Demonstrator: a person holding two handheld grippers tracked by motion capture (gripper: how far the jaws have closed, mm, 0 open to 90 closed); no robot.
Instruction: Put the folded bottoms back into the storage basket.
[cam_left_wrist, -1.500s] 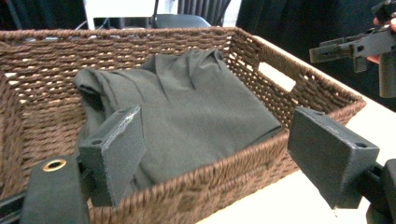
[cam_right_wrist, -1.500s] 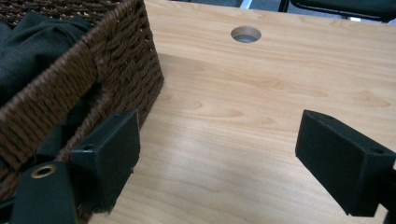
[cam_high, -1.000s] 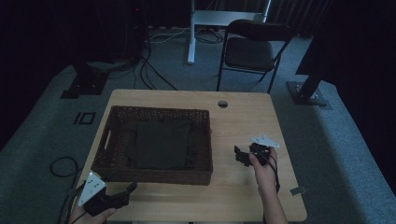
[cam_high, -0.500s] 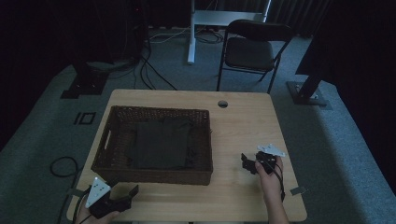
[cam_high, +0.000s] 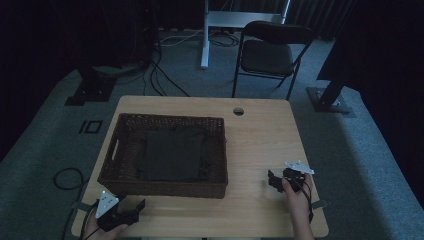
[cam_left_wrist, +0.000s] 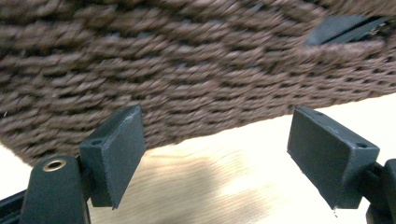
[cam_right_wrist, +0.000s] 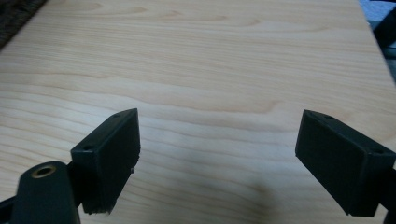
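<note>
Dim room, wooden table (cam_high: 260, 140), wicker basket (cam_high: 165, 187)

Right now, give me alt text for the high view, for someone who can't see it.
A dark woven basket holding a folded dark cloth sits on a wooden table. A person's left gripper and right gripper, jaws apart and empty, rest near the table's front edge.

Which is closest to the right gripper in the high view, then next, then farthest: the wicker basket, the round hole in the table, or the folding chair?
From the right gripper:
1. Wicker basket, just to its left on the table.
2. Round hole, near the table's far edge.
3. Folding chair, on the floor beyond the table.
</note>
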